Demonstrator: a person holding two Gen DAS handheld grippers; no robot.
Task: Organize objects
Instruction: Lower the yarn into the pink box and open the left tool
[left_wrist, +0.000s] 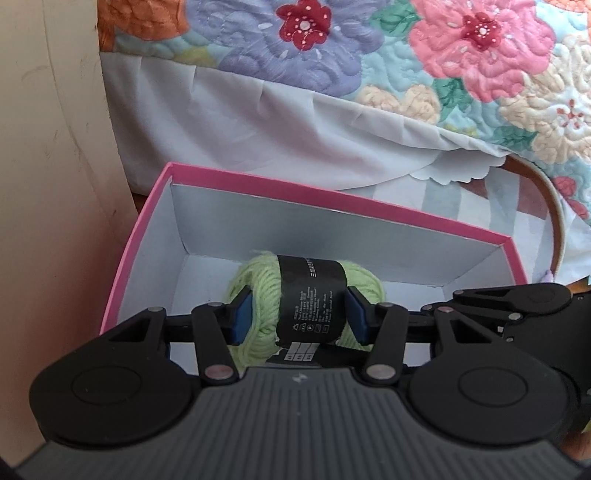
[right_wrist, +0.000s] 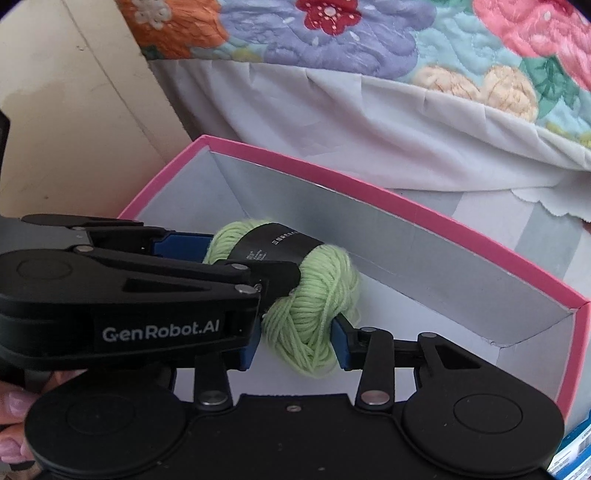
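A light green yarn skein (left_wrist: 266, 295) with a black paper band sits inside a pink-rimmed cardboard box (left_wrist: 332, 201) with a white inside. My left gripper (left_wrist: 299, 312) is shut on the skein, one blue pad on each side of it. In the right wrist view the same skein (right_wrist: 314, 295) lies in the box (right_wrist: 406, 206). My right gripper (right_wrist: 295, 343) is shut on the skein's lower lobe. The left gripper (right_wrist: 236, 258) reaches in from the left and crosses in front of my right gripper's left finger.
A bed with a floral quilt (left_wrist: 369, 55) and a white skirt (left_wrist: 240, 122) stands right behind the box. A cream wall (left_wrist: 48, 184) is at the left. A round wooden-rimmed object (left_wrist: 554, 221) lies to the box's right. A blue package (right_wrist: 576, 454) shows at the lower right.
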